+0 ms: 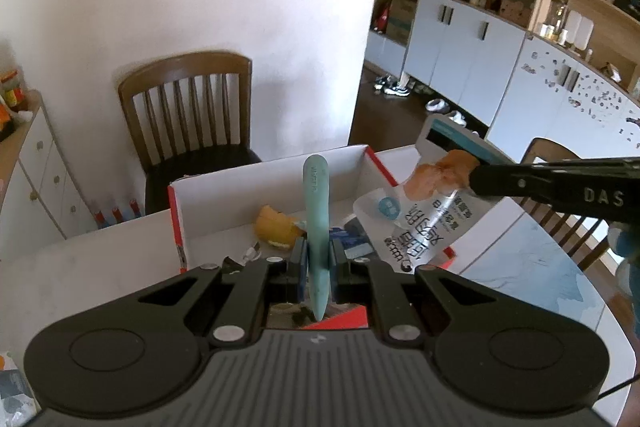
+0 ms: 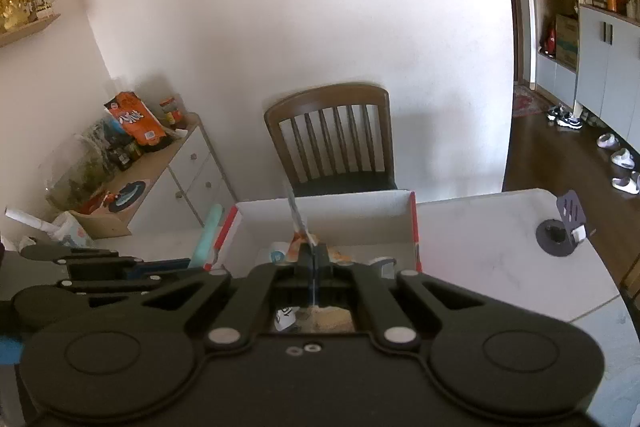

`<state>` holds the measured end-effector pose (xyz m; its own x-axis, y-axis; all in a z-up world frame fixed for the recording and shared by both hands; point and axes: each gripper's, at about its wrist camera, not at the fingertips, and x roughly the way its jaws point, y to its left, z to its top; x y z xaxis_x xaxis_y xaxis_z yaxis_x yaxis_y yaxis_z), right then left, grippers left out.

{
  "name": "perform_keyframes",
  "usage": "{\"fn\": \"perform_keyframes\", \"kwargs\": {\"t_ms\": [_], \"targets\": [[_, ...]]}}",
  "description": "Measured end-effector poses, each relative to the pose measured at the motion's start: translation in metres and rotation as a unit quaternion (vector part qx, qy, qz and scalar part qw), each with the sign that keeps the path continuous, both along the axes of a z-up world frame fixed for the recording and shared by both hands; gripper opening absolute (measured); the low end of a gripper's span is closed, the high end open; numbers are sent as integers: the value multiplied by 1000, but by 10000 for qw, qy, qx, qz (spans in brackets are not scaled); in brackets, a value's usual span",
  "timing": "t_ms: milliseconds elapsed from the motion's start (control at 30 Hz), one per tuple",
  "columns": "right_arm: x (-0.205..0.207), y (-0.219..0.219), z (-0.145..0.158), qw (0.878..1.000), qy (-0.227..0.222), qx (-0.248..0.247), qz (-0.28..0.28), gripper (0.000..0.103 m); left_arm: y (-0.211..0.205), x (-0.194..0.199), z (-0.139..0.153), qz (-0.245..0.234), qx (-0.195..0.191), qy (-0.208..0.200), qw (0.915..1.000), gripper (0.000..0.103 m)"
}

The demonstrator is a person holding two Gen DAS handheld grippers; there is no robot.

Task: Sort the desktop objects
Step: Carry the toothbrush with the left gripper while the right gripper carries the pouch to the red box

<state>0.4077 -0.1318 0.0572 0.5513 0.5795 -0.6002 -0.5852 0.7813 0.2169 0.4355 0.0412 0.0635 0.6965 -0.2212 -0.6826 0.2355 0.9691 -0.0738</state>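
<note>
A white cardboard box with red edges stands open on the white table. Above its near side my left gripper is shut on a teal pen-like stick, which stands upright between the pads. From the right, my right gripper comes in shut on the top of a silver snack packet that hangs over the box. In the right wrist view the right gripper pinches that packet edge-on. The left gripper and the teal stick show at the left.
In the box lie an orange scrap and other small items. Beyond the table stands a wooden chair. A sideboard with bags and jars is at the left. On the table at the right stands a round black base.
</note>
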Motion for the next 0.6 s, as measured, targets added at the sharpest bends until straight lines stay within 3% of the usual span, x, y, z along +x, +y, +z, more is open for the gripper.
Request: {"fn": "perform_keyframes", "kwargs": {"t_ms": [600], "targets": [[30,35,-41,9991,332,-260,93,0,9,68,-51,24,443,582,9973,10]]}}
